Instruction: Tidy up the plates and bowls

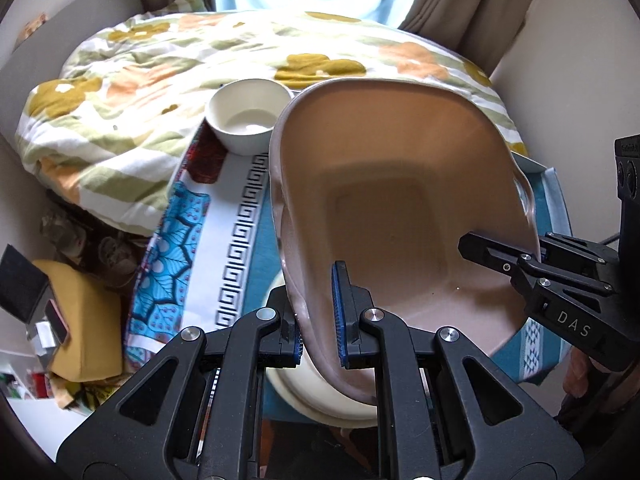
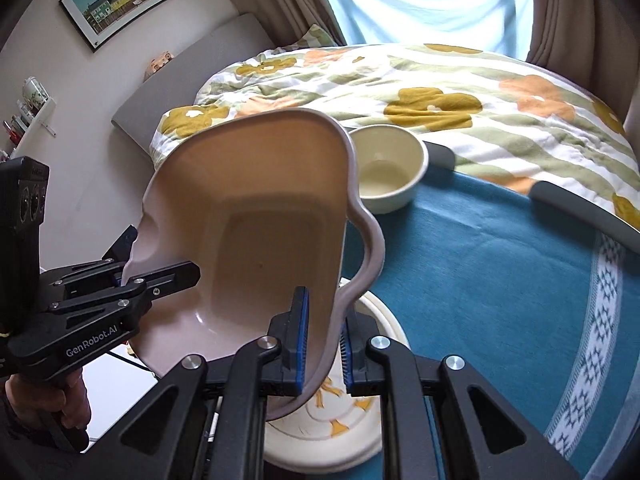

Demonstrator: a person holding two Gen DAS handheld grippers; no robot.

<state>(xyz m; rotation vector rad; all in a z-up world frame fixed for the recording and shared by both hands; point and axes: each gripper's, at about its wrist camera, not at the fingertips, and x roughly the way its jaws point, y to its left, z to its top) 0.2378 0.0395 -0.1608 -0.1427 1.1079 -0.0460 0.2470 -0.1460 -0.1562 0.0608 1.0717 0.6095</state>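
A deep pinkish-brown dish (image 1: 400, 200) with wavy handle rims hangs tilted in the air over the table, held from both ends. My left gripper (image 1: 318, 320) is shut on its left rim, and appears in the right wrist view as the left gripper (image 2: 132, 268). My right gripper (image 2: 324, 344) is shut on the opposite rim (image 1: 520, 256). Right below the dish (image 2: 256, 232) lies a cream plate (image 2: 332, 428) with yellow figures, mostly hidden in the left wrist view as the plate (image 1: 320, 404). A small cream bowl (image 1: 250, 120) (image 2: 388, 172) stands upright at the table's far edge.
The table wears a teal cloth (image 2: 480, 280) with a white patterned band. A bed with a floral duvet (image 2: 400, 92) lies just beyond it, under curtains and a window. A patterned blue cloth (image 1: 172, 240) hangs at the table's left, and a yellow cushion (image 1: 80, 320) sits lower left.
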